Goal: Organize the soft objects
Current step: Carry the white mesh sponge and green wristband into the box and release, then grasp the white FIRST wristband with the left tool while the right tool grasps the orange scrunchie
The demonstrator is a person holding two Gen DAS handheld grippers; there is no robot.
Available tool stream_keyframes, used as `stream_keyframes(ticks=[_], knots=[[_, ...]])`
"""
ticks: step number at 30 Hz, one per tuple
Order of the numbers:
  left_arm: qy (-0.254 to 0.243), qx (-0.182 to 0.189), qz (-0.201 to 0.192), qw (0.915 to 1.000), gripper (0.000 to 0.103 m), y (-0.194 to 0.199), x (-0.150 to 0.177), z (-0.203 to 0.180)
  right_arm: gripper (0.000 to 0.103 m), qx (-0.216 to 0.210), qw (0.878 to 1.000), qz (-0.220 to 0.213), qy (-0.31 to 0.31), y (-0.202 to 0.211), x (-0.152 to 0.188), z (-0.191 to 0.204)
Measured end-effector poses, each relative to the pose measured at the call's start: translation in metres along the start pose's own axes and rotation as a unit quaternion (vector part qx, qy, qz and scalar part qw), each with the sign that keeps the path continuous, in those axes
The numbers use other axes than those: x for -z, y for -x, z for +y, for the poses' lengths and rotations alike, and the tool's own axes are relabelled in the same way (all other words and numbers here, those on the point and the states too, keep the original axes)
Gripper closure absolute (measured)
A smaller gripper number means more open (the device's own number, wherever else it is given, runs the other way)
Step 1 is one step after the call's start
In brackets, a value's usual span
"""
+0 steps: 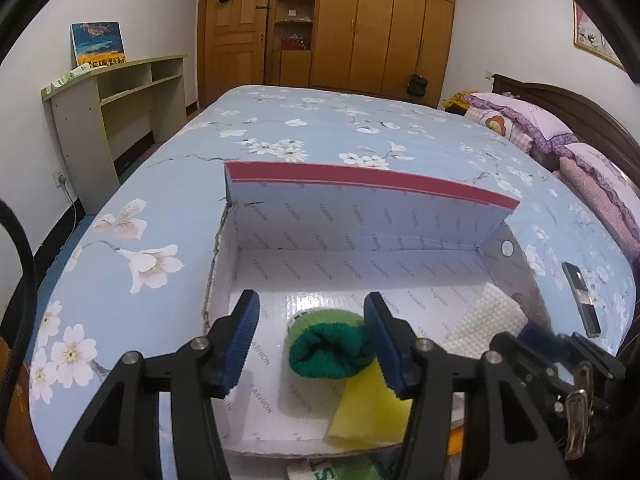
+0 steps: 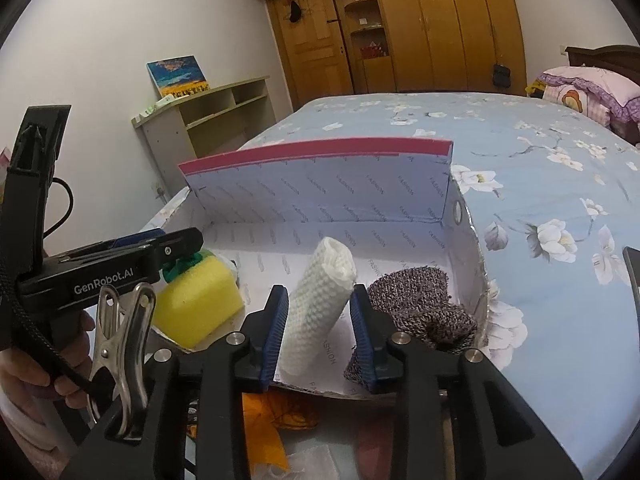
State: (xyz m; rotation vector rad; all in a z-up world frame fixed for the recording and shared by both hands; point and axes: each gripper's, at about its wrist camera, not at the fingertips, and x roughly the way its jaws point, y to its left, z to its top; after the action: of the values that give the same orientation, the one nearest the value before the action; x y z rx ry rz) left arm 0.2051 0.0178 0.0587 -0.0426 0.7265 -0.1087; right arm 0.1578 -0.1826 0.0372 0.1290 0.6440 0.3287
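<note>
Left wrist view: the left gripper (image 1: 310, 344) stands wide open over the white-lined cardboard box with a red-edged raised lid (image 1: 360, 216) on the blue floral bedspread (image 1: 304, 128); the rolled green terry cloth (image 1: 326, 350) lies on the box floor between the blue pads, seemingly untouched, beside the yellow foam sponge (image 1: 366, 408); the step in hand appears to be placing items in the box. Right wrist view: the right gripper (image 2: 318, 328) is likewise open, its fingers flanking the rolled white waffle-knit cloth (image 2: 318, 304) without evident contact; next it must either close on the roll or withdraw. Only this view shows the grey-and-black knitted piece (image 2: 420, 304) in the box's right corner, and the orange item (image 2: 260, 412) outside the near wall.
</note>
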Motion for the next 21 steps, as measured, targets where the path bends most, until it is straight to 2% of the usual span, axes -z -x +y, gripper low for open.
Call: stream_keyframes(ticks=[5,21], knots=[[0.003,-0.004,-0.003,1.0,0.041,0.011,0.002,0.001,0.065,0.001,1.0,-0.007,0.0,0.008,-0.001,0.001],[0.009,0.008,-0.01,0.9999,0.04,0.051,0.017,0.003,0.063,0.003,1.0,-0.03,-0.009,0.046,0.006,0.003]])
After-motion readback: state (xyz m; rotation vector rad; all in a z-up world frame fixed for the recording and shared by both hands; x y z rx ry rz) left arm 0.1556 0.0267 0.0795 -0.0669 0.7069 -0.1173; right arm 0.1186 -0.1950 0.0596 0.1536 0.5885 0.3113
